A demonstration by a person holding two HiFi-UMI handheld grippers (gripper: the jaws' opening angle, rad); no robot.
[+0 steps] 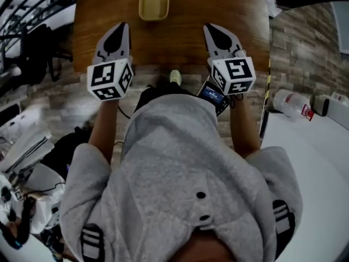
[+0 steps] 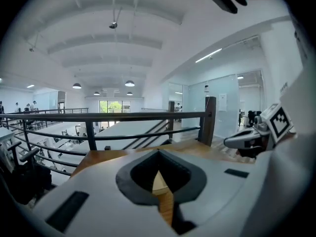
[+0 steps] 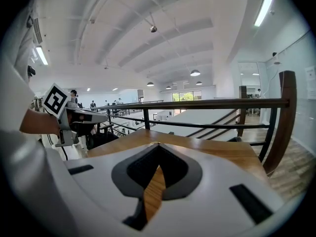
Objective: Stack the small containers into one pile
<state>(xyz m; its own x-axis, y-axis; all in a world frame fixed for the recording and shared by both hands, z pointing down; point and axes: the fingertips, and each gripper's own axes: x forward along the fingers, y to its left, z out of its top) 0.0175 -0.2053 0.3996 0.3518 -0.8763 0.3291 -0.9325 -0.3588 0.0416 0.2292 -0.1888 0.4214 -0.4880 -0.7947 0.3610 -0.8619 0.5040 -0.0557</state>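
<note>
Holding: nothing
My left gripper (image 1: 122,26): jaws closed, empty, over near edge of table (image 1: 174,45)
My right gripper (image 1: 209,28): same
Yellow container (image 1: 154,3): table's far edge

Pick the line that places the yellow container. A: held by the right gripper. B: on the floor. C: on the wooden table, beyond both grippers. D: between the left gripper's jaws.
C: the yellow container sits on the wooden table near its far edge, apart from the left gripper and the right gripper, both shut on nothing.
</note>
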